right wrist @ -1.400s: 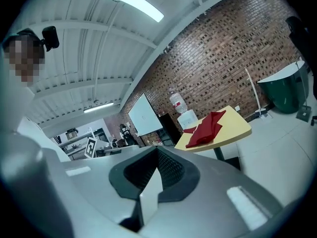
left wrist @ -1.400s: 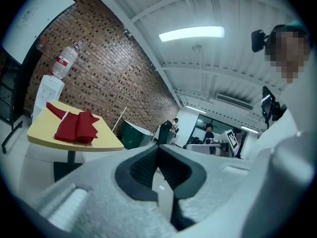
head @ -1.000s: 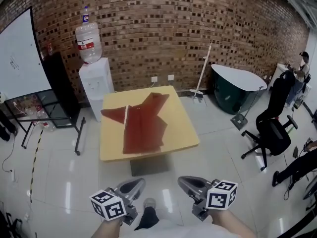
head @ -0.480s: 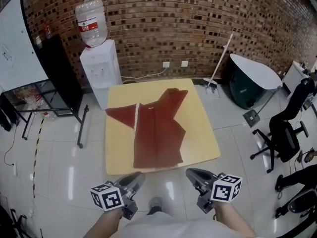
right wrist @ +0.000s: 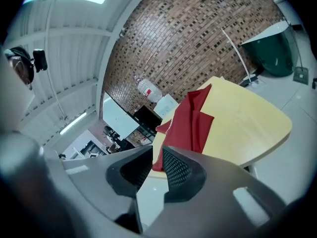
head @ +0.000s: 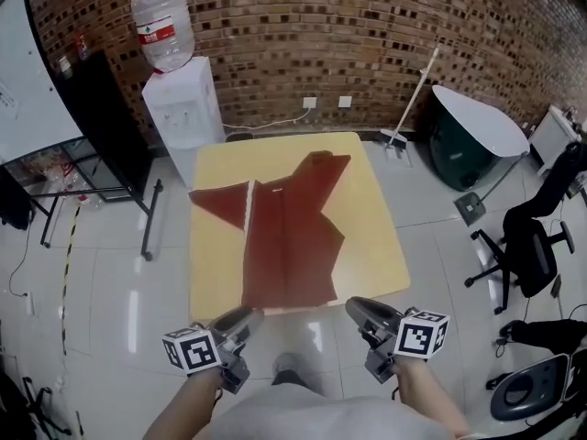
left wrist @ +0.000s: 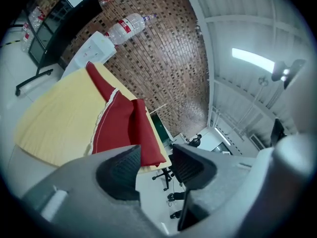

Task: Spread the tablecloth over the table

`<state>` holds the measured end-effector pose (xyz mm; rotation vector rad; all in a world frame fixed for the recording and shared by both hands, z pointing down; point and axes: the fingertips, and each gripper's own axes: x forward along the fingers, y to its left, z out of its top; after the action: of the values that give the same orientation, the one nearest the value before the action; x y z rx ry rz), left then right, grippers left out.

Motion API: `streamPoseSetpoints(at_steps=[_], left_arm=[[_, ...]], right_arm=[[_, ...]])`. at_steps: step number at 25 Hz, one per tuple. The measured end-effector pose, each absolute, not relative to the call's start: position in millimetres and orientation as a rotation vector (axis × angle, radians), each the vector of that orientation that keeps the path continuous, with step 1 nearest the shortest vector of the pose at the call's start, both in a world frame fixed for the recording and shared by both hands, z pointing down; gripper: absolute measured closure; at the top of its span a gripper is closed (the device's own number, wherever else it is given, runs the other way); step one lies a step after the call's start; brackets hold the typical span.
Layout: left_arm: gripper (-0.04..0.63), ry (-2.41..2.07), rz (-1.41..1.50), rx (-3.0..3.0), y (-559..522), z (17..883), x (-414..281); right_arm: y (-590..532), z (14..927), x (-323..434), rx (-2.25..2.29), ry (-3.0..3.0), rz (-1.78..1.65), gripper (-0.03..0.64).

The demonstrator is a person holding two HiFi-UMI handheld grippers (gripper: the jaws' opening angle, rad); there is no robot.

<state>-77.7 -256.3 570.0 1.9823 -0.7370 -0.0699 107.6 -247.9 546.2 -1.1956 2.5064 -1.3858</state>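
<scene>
A dark red tablecloth (head: pixel 289 232) lies crumpled and partly folded on a square yellow table (head: pixel 376 246), with a white trim line along one fold. It also shows in the left gripper view as the red tablecloth (left wrist: pixel 119 125) and in the right gripper view as the red tablecloth (right wrist: pixel 188 125). My left gripper (head: pixel 240 317) hovers just before the table's near edge, its jaws opening with nothing between them. My right gripper (head: pixel 362 308) hangs level with it to the right, its jaws also opening and empty. Both stand short of the cloth's near edge.
A white water dispenser (head: pixel 183 108) with a bottle stands behind the table's left corner. A black whiteboard stand (head: pixel 101 136) is at the left. A dark green tub (head: pixel 472 145), a broom (head: pixel 413 99) and a black office chair (head: pixel 532 236) stand to the right.
Both grippers and my view have come closer to the table, which now fills more of the head view. The grippers now sit just before its near edge.
</scene>
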Motion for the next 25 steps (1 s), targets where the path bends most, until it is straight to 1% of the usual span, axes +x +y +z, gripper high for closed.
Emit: streamPoseSetpoints(at_steps=[2, 3, 6, 9, 10, 12, 15, 21, 25], left_arm=[[0.384, -0.737, -0.076, 1.919, -253.2, 591.0, -78.9], [0.371, -0.725, -0.092, 1.876, -251.2, 599.9, -78.6], [0.356, -0.692, -0.138, 1.757, -248.4, 621.2, -76.1], [0.356, -0.691, -0.195, 1.655, -254.2, 635.9, -73.7], [0.356, -0.698, -0.214, 1.622, -257.2, 640.7, -73.9], [0.356, -0.717, -0.241, 1.562, -262.4, 651.2, -75.8], [0.356, -0.734, -0.27, 1.5, -270.7, 663.9, -78.6], [0.357, -0.711, -0.35, 1.42, -282.1, 668.6, -78.1], [0.369, -0.733, -0.341, 1.378, -292.5, 673.8, -79.3]], right_arm=[[-247.0, 561.5, 105.8, -1.157, 2.489, -1.448, 0.533], [-246.8, 569.6, 103.1, -1.133, 2.484, -1.48, 0.504], [-249.4, 590.3, 95.4, -1.071, 2.401, -1.588, 0.497], [-253.3, 606.3, 90.3, -1.017, 2.291, -1.684, 0.492], [-254.6, 610.6, 88.2, -1.001, 2.274, -1.705, 0.486], [-257.4, 618.4, 85.1, -0.985, 2.248, -1.738, 0.451], [-264.0, 628.6, 87.5, -1.015, 2.195, -1.777, 0.449], [-275.5, 629.7, 79.0, -0.912, 2.116, -1.777, 0.449], [-284.3, 631.0, 79.1, -0.917, 2.098, -1.766, 0.459]])
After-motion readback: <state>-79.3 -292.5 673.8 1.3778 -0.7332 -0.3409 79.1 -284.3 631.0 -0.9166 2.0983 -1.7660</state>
